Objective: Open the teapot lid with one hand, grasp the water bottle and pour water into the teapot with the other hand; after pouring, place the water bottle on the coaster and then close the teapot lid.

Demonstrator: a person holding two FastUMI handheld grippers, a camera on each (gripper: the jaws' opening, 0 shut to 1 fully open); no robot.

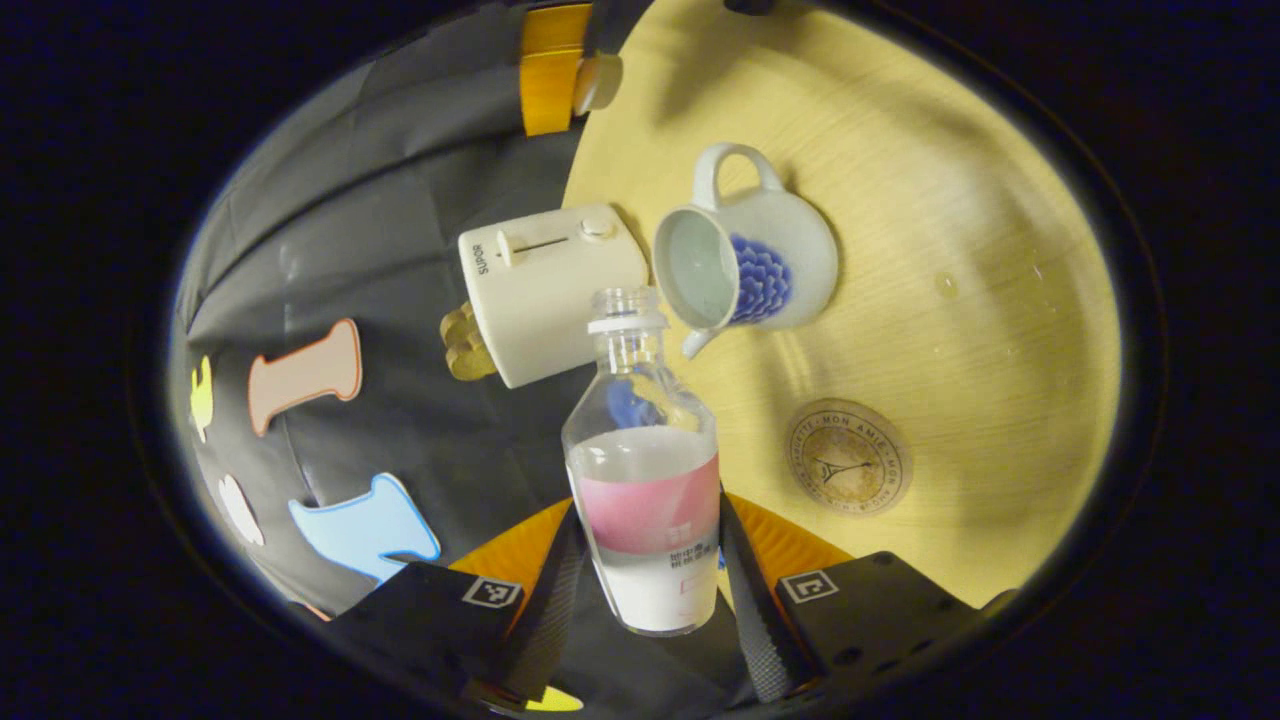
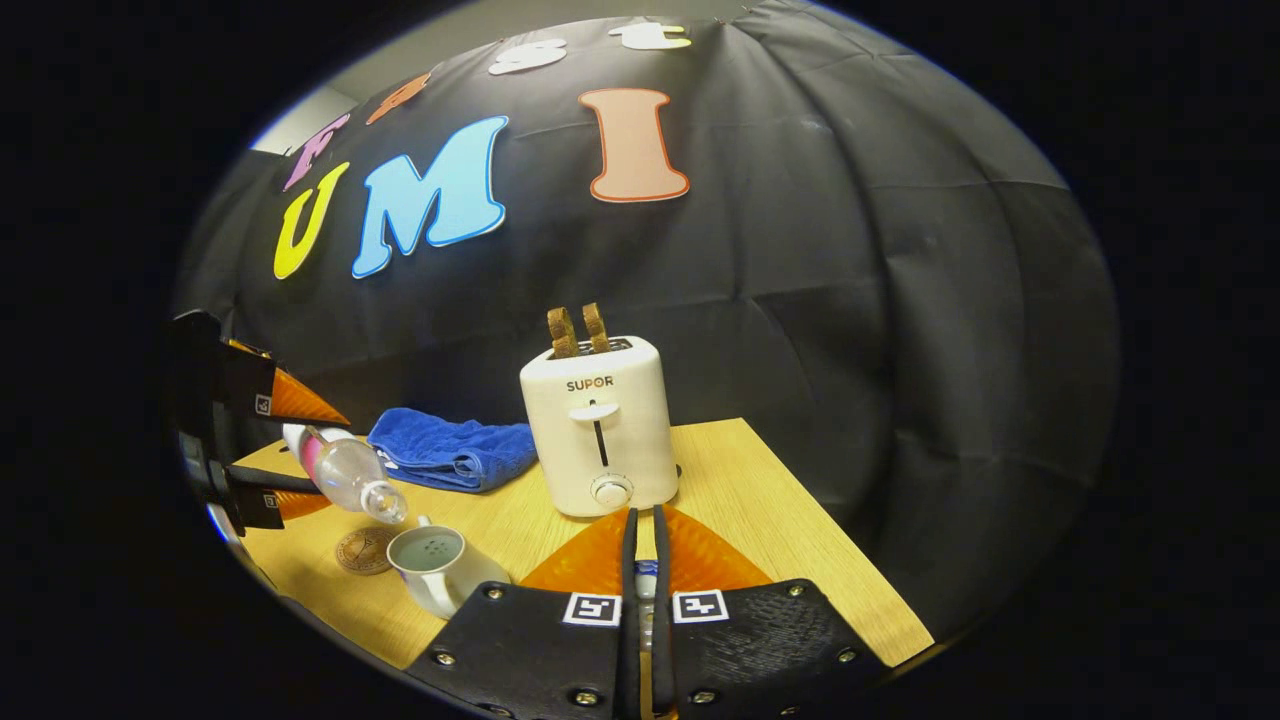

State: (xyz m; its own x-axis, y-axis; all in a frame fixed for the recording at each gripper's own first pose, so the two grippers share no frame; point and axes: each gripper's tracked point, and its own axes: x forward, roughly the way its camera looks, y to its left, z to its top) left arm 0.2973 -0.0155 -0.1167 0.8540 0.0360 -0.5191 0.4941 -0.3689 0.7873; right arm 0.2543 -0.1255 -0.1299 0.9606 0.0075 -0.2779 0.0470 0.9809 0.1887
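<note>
Left gripper (image 1: 650, 590): I have it clenched on the water bottle (image 1: 648, 500), one finger pressing each side of the lower body, over the label.
Water bottle: uncapped and tipped, its open mouth close to the teapot's opening; I see water inside up to about the top of the label. In the right gripper view the bottle (image 2: 345, 468) slants down from the left gripper (image 2: 262, 458) toward the teapot (image 2: 440, 568).
Right gripper (image 2: 640, 585): my fingers are nearly together with something small and partly blue pinched between them; I cannot tell for sure what it is.
Coaster (image 1: 848, 470): round, flat on the wooden table (image 1: 950, 200), bare, just beside the teapot.
Teapot (image 1: 745, 262): white with a blue pattern, lid off, on the table between coaster and toaster.
Toaster (image 2: 600, 435): white, upright behind the teapot, two brown slices sticking up from its slots.
Towel (image 2: 452, 450): blue, folded, on the table left of the toaster in the right gripper view.
</note>
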